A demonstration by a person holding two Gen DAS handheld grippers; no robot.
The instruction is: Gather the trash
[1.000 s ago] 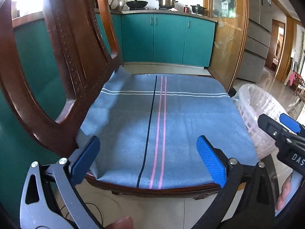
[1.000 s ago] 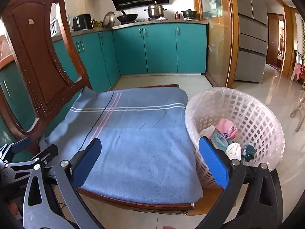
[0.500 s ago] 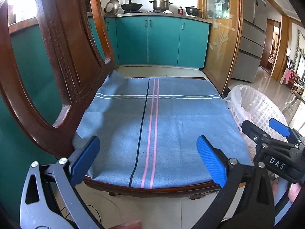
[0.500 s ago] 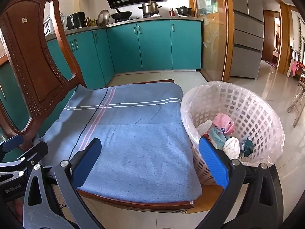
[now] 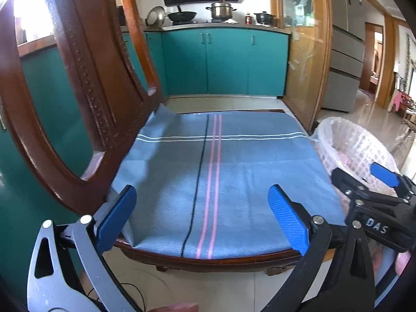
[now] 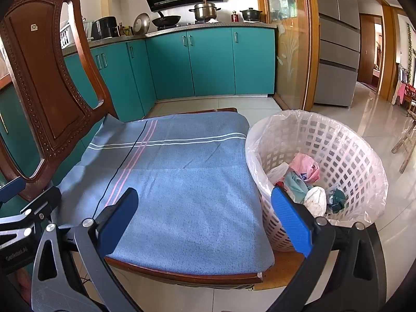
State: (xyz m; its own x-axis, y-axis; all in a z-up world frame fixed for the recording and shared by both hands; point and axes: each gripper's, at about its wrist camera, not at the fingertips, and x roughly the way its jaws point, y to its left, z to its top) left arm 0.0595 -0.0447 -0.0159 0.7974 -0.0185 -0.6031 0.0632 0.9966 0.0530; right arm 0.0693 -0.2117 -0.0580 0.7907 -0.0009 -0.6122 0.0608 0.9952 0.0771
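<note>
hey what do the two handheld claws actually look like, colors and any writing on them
Each claw, left and right, has two flat blue textured pads on one silver-grey and one black arm, joined with round silver bolts. The right claw's black body carries white "DAS" lettering. No sleeves show.

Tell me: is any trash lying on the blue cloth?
No: the blue cloth is bare; the crumpled trash sits inside the basket.

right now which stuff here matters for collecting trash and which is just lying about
For the job:
- lined white basket
- crumpled trash inside it
- left tongs, open
- right tongs, open

Just there:
- wooden chair
- blue cloth on its seat
- pots on the counter
</note>
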